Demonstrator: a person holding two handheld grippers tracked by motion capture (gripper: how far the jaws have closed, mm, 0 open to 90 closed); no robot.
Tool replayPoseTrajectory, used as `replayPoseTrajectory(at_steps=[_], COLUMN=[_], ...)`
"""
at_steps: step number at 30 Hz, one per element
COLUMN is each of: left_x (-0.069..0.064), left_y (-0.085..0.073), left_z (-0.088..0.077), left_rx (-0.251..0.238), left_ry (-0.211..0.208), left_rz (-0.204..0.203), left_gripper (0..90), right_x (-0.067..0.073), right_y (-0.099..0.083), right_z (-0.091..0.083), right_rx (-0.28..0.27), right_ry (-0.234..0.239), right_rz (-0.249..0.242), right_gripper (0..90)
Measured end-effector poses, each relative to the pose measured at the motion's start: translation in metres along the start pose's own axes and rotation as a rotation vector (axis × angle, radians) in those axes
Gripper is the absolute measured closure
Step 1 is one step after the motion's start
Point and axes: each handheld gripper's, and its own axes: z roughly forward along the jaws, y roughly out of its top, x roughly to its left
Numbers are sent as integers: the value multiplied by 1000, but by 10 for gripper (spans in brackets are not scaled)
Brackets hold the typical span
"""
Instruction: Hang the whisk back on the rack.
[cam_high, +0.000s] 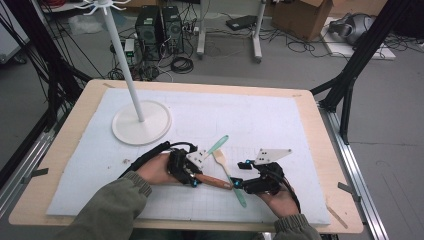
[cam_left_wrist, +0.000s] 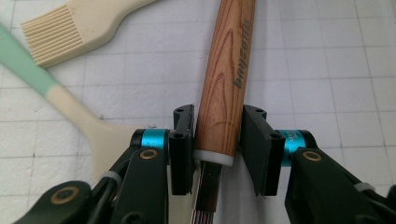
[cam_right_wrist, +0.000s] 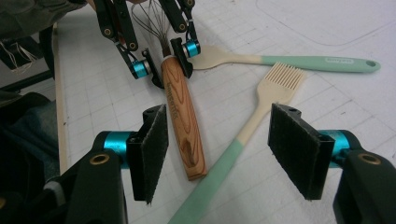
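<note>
The right hand-held gripper sits at the worktop's near edge, at about 5 o'clock, jaws wide with nothing between them, the whisk's handle end and the brush just beyond. To its left, at 7 o'clock, the left hand-held gripper has its jaws narrow around the whisk's wooden handle by the collar; whether the pads press on it cannot be told. The spatula lies crossed under the brush. Farther off, at 10 o'clock, the white stand stands upright.

A wood-grain brown whisk handle lies by a cream-and-mint brush on a white gridded mat.
</note>
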Motion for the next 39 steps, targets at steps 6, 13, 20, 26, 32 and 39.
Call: replayPoseTrajectory(at_steps=[6,13,20,26,32,39], left_x=[-5,-6,-8,-9,-9,-9], left_y=[5,5,3,2,0,-3], left_z=[-2,-4,-13,-22,-32,-46], left_rx=[35,44,23,4,-24,-62], left_ry=[-13,-32,-24,-13,10,32], left_rz=[57,42,24,15,-2,-12], left_gripper=[700,711,712,713,714,714], right_x=[0,0,1,1,2,3], right_y=[0,0,0,1,2,4], right_z=[-1,-1,1,1,2,1], right_rx=[-9,-13,1,-13,-23,-44], right_ry=[-3,-3,14,16,31,43], right_rz=[-1,1,-6,-3,-4,-3], right_gripper=[372,372,380,381,380,378])
